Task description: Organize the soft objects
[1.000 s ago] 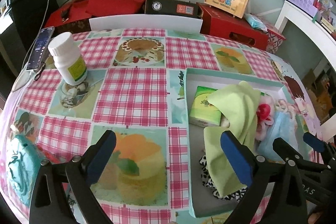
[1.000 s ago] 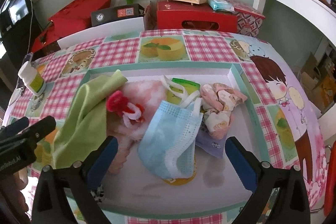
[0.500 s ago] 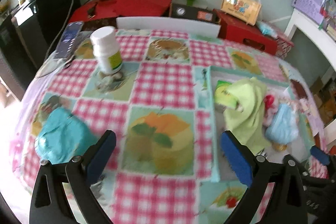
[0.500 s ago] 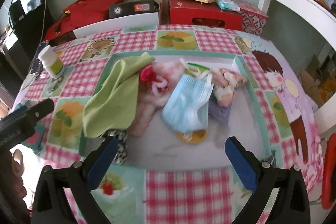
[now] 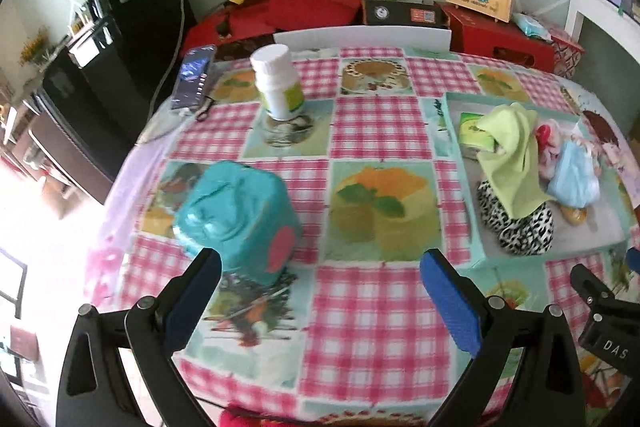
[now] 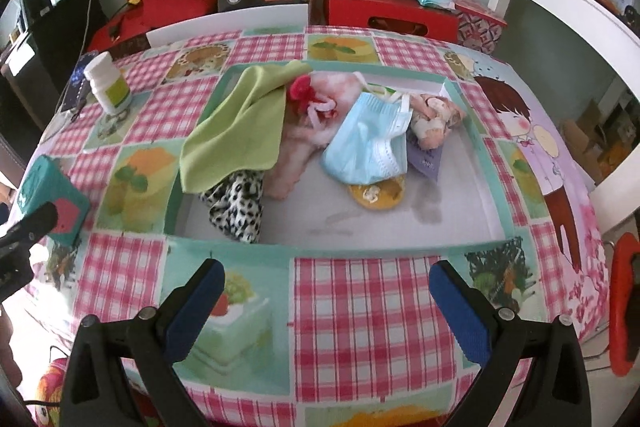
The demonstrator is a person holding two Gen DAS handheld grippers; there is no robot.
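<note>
Blue-padded, my left gripper [image 5: 320, 301] is spread wide and holds nothing above the checked tablecloth [image 5: 376, 311], with a teal tissue pack [image 5: 236, 219] lying just beyond its left finger. My right gripper [image 6: 326, 305] is spread empty too, before the shallow tray [image 6: 486, 155]. Piled in it are a green cloth [image 6: 240, 131], leopard-print fabric [image 6: 238, 205] and a blue face mask [image 6: 368, 147].
</note>
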